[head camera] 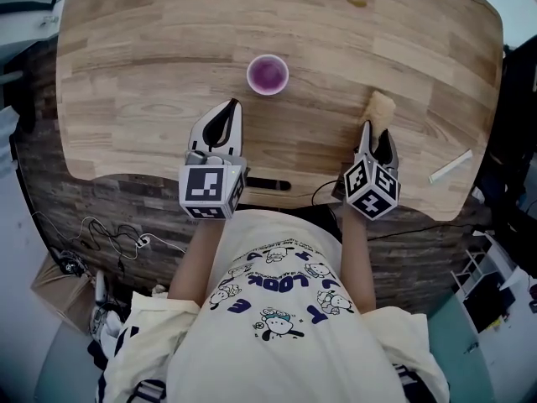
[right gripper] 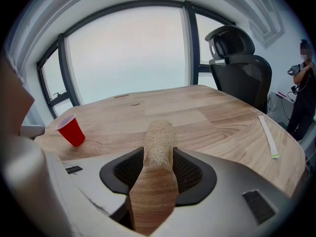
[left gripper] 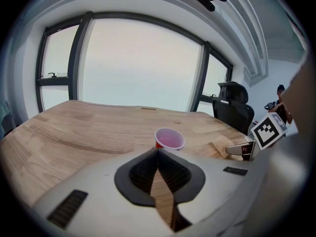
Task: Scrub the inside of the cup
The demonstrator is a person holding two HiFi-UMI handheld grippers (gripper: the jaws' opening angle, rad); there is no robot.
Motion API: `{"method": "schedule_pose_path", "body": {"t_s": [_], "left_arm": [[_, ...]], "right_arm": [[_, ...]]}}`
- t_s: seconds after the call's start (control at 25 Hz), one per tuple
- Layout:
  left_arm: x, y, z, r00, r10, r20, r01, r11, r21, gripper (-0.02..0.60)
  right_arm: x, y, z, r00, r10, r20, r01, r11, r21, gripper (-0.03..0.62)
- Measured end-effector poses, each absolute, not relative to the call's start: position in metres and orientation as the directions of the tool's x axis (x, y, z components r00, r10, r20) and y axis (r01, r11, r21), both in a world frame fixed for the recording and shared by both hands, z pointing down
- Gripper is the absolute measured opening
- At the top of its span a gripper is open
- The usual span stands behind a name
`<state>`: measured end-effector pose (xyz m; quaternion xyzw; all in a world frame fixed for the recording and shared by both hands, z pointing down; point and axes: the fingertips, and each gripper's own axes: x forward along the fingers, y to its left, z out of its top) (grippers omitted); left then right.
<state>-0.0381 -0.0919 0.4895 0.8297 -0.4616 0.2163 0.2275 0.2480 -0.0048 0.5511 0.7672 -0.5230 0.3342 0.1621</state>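
Head view: the red cup (head camera: 268, 75) stands upright on the tabletop (head camera: 126, 99), nearer the left claw (head camera: 227, 116) than the right claw (head camera: 374, 137). Left gripper view: jaws together, empty, cup straight ahead. Right gripper view: jaws clamped on a loofah scrubber (right gripper: 159, 142), cup off left.

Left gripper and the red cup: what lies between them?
Only bare wooden table: the head view shows the left gripper short of the red cup, nothing between.
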Motion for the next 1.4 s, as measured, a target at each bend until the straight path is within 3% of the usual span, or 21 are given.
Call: {"method": "schedule_pose_path", "body": {"t_s": [0.68,1.2,1.4], "left_arm": [[-0.041,-0.091,0.488,0.479,-0.672,0.565,-0.866,-0.468,0.177,0.003],[-0.048,-0.098,0.481,0.47,-0.697,0.542,-0.873,-0.457,0.17,0.003],[-0.044,-0.095,0.484,0.483,-0.681,0.551,-0.864,-0.474,0.172,0.059]], "right_arm": [[0.238,-0.019,0.541,0.18,-0.73,0.659,-0.933,-0.338,-0.119,0.103],[0.204,-0.075,0.477,0.072,-0.842,0.534,-0.956,-0.211,-0.203,0.101],[0.19,-0.089,0.461,0.03,-0.863,0.504,-0.961,-0.164,-0.224,0.101]]}}
